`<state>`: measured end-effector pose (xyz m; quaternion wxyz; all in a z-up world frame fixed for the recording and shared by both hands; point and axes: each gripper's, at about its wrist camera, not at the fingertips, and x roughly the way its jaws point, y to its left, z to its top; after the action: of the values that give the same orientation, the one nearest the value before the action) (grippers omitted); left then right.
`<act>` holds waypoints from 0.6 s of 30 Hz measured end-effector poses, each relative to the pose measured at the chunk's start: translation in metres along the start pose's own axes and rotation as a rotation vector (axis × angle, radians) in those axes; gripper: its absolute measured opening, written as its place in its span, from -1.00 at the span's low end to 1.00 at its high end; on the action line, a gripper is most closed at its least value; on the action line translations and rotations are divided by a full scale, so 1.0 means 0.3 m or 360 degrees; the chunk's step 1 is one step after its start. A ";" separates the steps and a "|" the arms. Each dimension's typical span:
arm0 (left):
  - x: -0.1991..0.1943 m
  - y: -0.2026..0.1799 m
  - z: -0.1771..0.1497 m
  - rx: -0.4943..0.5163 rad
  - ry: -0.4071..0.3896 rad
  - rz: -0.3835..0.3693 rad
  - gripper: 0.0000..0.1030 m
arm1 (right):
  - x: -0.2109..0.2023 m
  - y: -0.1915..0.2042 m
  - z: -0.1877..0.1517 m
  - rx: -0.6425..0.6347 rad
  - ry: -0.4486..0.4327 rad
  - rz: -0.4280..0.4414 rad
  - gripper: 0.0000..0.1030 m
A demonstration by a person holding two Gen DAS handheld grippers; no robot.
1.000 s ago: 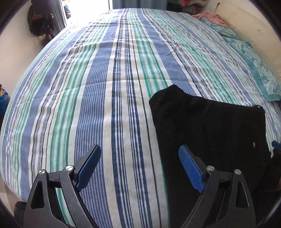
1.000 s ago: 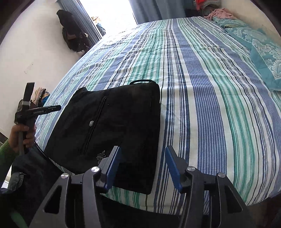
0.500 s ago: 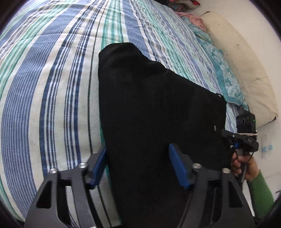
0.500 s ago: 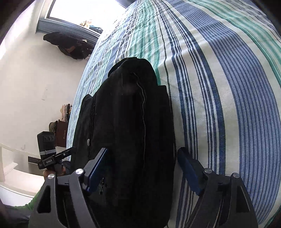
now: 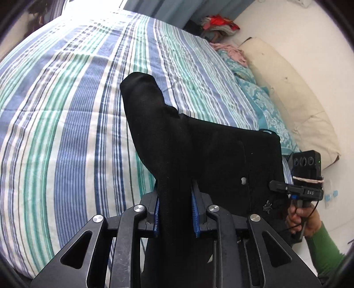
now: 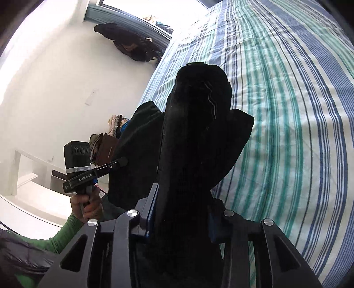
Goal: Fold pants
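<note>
Since a second ago both my grippers closed in: left gripper [image 5: 174, 210] and right gripper [image 6: 180, 212] are closing on the soft, limp black pants [image 5: 199, 150], bunched at frame centre over the striped bed [image 5: 66, 110].

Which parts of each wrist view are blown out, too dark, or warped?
Left wrist view: black fabric pants read as a detail-free dark mass; striped bedspread bulges from fisheye. Right wrist view: bright window is blown out, pants silhouetted, stripes curve strongly.
</note>
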<state>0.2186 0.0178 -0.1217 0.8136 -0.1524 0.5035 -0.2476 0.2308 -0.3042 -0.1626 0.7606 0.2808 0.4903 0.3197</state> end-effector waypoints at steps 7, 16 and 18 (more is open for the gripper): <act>0.125 0.116 0.255 0.0016 -0.0112 0.0161 -0.57 | 0.051 -0.069 0.212 -0.0042 -0.0077 -0.0052 -0.29; 0.198 0.183 0.118 0.0175 -0.0110 0.0691 0.15 | 0.143 -0.224 0.296 0.0184 -0.0018 -0.0608 0.04; 0.112 0.141 0.032 0.0306 -0.0186 0.0825 0.78 | 0.080 -0.178 0.220 0.0092 -0.0049 -0.0657 0.76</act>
<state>0.2502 0.0344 -0.1635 0.8882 0.0454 0.4520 -0.0686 0.3105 -0.3274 -0.1919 0.8089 0.2010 0.5348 0.1384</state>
